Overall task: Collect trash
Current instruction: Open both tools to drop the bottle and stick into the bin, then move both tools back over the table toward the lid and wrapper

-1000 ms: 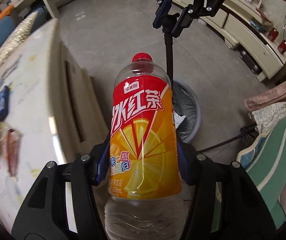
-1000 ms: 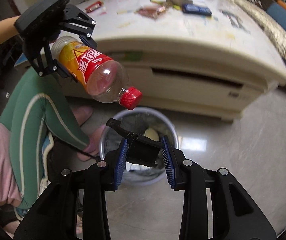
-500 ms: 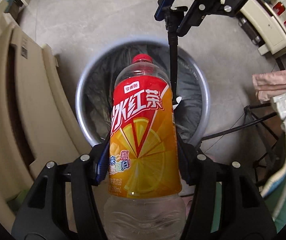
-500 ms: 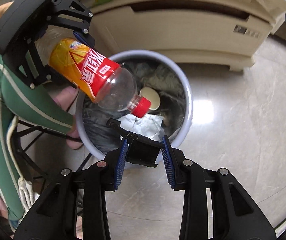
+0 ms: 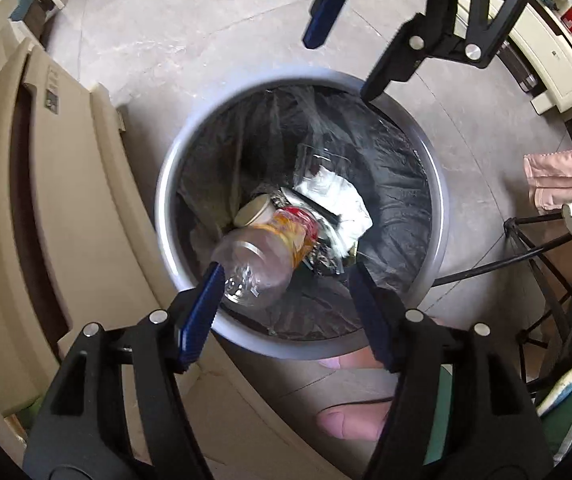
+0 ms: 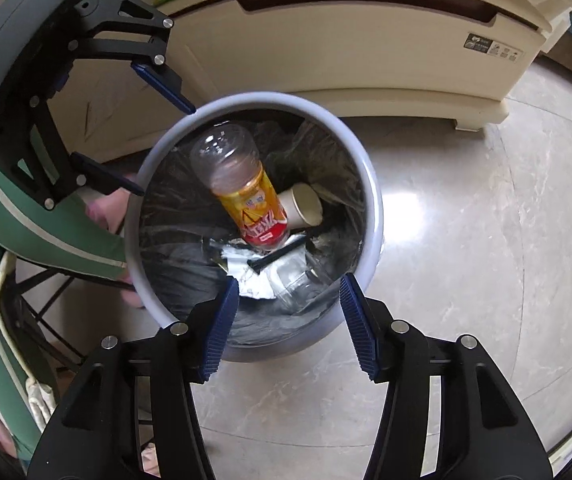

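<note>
Left claw [image 5: 281,304]: released, just opened; bottle [image 5: 263,254] dropped below it into bin [image 5: 432,184]. Right claw [image 6: 290,316]: released, just opened, nothing held. Risk: bin rim clipped, bin tipped.

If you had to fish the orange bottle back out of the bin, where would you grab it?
Probably around the clear bottom end of the bottle, coming straight down from above. It leans cap-down in the bin, so its base sticks up nearest the rim while the cap is buried among the rubbish.
</note>
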Demonstrator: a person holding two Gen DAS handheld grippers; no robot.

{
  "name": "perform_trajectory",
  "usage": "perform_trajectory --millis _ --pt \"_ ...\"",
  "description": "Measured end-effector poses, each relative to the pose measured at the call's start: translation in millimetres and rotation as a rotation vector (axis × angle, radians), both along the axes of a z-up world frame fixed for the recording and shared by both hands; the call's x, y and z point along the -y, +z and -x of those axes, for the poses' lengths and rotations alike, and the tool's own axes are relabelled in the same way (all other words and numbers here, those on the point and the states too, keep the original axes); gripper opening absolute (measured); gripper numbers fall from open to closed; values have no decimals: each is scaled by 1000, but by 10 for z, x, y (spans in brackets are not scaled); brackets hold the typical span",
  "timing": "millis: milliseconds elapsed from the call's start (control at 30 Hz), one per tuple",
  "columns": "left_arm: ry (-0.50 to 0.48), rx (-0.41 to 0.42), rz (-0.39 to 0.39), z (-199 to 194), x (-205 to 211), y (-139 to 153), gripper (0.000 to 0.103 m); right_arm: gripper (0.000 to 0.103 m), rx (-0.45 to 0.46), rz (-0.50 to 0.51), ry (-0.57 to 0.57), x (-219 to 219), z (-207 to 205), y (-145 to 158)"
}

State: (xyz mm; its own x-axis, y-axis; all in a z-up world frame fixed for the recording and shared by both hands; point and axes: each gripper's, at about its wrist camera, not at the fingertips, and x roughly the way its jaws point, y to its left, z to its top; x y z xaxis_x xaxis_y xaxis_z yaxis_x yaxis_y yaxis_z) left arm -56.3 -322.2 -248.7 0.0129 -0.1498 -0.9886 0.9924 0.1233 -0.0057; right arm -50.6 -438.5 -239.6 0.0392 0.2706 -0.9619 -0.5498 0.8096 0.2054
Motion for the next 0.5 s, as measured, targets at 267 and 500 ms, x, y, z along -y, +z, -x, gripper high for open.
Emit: perform_trajectory --millis 267,500 --pt "71 43 94 -71 -198 448 62 54 49 -21 -4 13 -15 272" --pt "129 109 204 -192 -730 1254 62 58 158 -56 66 -119 -167 889"
